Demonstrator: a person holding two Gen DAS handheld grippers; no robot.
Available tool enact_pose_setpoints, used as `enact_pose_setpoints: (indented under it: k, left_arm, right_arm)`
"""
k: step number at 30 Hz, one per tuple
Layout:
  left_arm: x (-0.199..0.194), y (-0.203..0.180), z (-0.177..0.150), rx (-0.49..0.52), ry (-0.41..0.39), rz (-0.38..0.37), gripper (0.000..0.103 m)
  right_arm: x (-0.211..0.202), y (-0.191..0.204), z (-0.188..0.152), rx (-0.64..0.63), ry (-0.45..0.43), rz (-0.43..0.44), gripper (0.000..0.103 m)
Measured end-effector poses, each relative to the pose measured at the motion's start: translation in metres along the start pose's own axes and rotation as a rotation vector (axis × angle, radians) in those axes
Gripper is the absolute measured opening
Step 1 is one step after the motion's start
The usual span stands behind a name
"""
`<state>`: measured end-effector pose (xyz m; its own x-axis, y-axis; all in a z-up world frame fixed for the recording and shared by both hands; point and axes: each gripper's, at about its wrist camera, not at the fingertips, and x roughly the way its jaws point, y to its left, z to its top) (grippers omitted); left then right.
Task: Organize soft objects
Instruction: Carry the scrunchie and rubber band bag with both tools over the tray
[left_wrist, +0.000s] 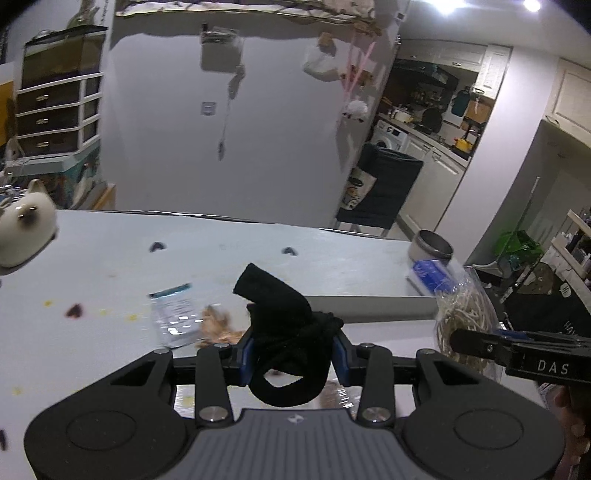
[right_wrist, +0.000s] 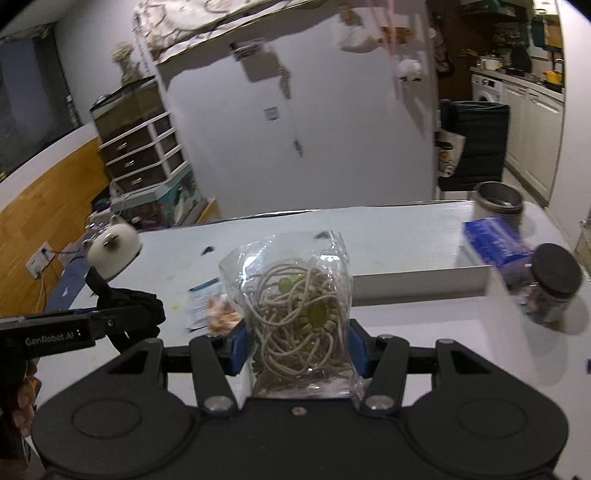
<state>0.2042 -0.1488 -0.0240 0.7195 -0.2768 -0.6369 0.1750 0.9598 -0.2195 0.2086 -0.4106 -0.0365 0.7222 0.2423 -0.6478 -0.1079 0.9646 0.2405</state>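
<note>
Left gripper (left_wrist: 295, 354) clamps black cloth (left_wrist: 284, 317); right gripper (right_wrist: 297, 349) clamps bagged cords (right_wrist: 295, 310).

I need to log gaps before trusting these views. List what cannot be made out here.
- Left wrist view: black fabric in the left hand-held gripper; bunched, so its kind is unclear.
- Left wrist view: small packet on the table; print blurred.
- Right wrist view: blue box; label blurred.
- Right wrist view: dark-lidded jar; contents blurred.

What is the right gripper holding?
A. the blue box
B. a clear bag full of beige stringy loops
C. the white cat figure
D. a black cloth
B: the right gripper is clamped on the clear bag of beige loops, its blue pads pressing both sides.
</note>
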Motion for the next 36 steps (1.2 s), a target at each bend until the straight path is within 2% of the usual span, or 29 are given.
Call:
enact_pose_setpoints:
  k: [6, 15, 24, 29, 32, 33, 35, 36]
  left_arm:
    - [0.024, -0.051, 0.001, 0.014, 0.018, -0.047, 0.042]
    - [0.085, -0.116, 0.004, 0.057, 0.117, -0.148, 0.042]
    - [0.152, -0.164, -0.01, 0.053, 0.299, -0.254, 0.042]
    - [0.176, -0.17, -0.023, 0.038, 0.378, -0.255, 0.042]
    - [0.186, -0.17, -0.026, 0.028, 0.396, -0.246, 0.042]
    - [0.189, -0.17, -0.026, 0.024, 0.398, -0.248, 0.044]
    - [0.195, -0.171, -0.025, 0.026, 0.408, -0.259, 0.055]
    - [0.199, -0.172, -0.026, 0.033, 0.423, -0.269, 0.069]
  right_arm:
    - [-0.01, -0.06, 0.007, 0.043, -0.013, -0.043, 0.055]
    - [-0.005, -0.137, 0.014, 0.131, 0.01, -0.09, 0.055]
    - [0.024, -0.18, 0.014, 0.187, 0.106, -0.094, 0.055]
    - [0.051, -0.189, 0.018, 0.18, 0.16, -0.072, 0.055]
    - [0.066, -0.192, 0.021, 0.188, 0.18, -0.054, 0.055]
    - [0.071, -0.194, 0.022, 0.191, 0.184, -0.046, 0.055]
    - [0.079, -0.196, 0.022, 0.198, 0.199, -0.042, 0.057]
    - [0.082, -0.197, 0.021, 0.202, 0.207, -0.056, 0.066]
